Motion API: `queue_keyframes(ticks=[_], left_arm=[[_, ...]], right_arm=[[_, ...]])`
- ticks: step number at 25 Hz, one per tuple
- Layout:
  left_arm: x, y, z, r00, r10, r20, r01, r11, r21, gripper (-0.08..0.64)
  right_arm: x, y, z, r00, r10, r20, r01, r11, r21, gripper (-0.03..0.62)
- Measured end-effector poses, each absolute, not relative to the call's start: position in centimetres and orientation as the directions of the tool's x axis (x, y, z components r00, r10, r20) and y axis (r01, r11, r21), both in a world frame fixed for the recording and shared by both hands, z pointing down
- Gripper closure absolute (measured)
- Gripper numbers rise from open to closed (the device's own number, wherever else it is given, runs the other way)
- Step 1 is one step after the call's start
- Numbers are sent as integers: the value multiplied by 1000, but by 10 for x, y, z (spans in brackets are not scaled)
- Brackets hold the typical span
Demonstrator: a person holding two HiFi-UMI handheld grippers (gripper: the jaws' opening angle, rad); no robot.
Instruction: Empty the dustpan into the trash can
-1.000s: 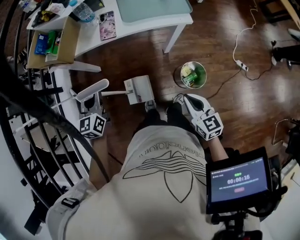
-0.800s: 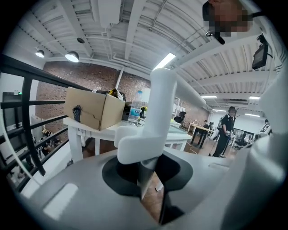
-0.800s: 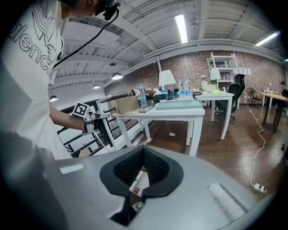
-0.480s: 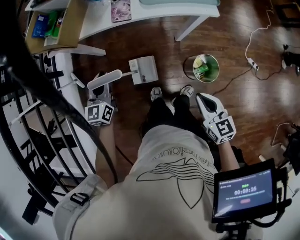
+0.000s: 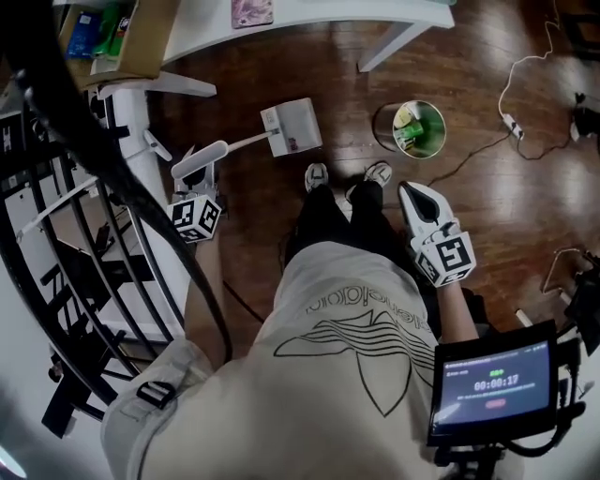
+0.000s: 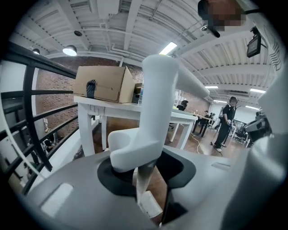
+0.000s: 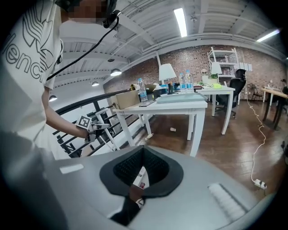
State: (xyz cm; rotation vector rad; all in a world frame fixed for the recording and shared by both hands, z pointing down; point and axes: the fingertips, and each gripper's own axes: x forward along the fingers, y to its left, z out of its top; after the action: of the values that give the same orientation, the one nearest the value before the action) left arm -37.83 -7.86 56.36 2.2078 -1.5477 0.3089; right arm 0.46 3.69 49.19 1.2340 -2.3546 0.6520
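A white dustpan has its pan (image 5: 295, 127) on the wood floor, just ahead of the person's shoes, and its long handle (image 5: 199, 159) slants back to the left. My left gripper (image 5: 199, 185) sits around the grip end of that handle (image 6: 148, 112). Its jaws are opening and the handle stands loosely between them. The round green trash can (image 5: 410, 127) stands to the right of the pan with wrappers inside. My right gripper (image 5: 412, 194) hangs near the can's near side, shut and holding nothing. Through its jaws (image 7: 137, 179) I glimpse a bit of the pan.
A white table (image 5: 309, 14) stands behind the pan and the can, one leg (image 5: 394, 42) close to the can. A black curved railing (image 5: 84, 234) runs along the left. A white cable with a power strip (image 5: 511, 122) lies on the floor at the right.
My left gripper has sunk with the dustpan, and the pan now lies on the floor left of the can. The right gripper has stayed put.
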Motion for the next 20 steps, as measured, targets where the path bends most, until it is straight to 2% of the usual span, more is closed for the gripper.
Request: queue_keyframes(ticks=[4,7,20], left_arm=[[-397,-68,573,286,-830,478,-955,-208,209,353],[-395,-56,575,284,-797,533,-958,-218,184,299],[-403,-15,582,165,-674,720,-986,-132,102,229]], right_arm=[[-6,26,491,-535,-666,520,-837,501,-219,591],[-11,22,491,-539,-674,505,-836,499,-228,589],[-24,26,486,-553,-691,466,-832,489,-262,590]])
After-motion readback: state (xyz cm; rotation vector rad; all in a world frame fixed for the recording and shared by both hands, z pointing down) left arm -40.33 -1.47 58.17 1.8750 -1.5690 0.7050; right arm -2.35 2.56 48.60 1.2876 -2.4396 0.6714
